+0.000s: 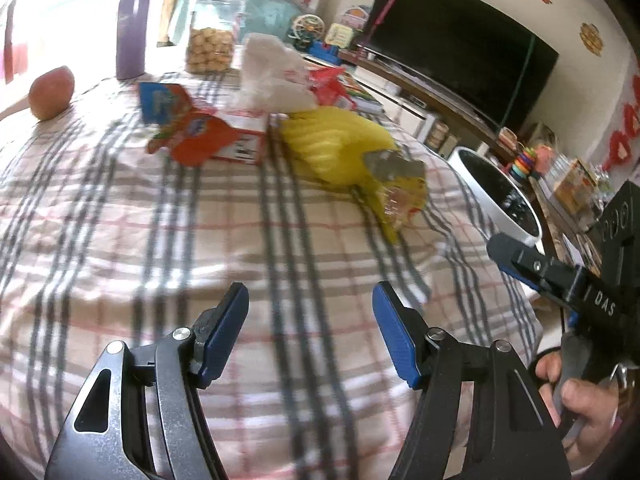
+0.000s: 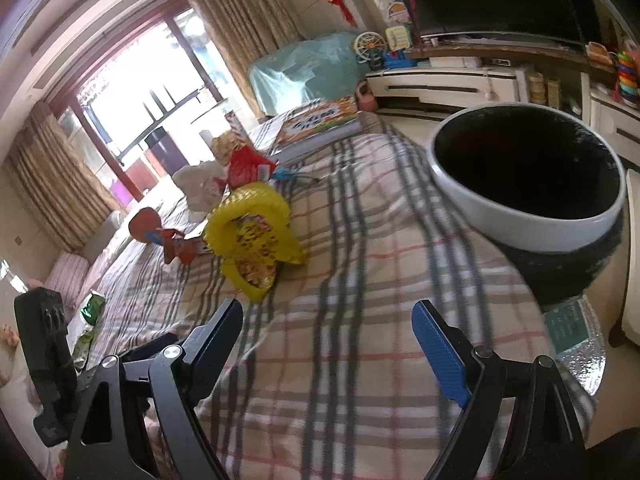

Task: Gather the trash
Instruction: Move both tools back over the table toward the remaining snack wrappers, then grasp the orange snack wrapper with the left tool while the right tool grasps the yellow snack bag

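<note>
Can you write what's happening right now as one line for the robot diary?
left gripper: open, empty | right gripper: open, empty | yellow wrapper: on checked tablecloth | bin: at table edge

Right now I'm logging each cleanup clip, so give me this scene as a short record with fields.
surface: plaid tablecloth
trash: yellow wrapper; orange packet; white plastic bag
bin: white-rimmed bin at the table's edge, dark inside
left gripper: open, holds nothing
right gripper: open, holds nothing
other items: purple bottle; cookie jar
</note>
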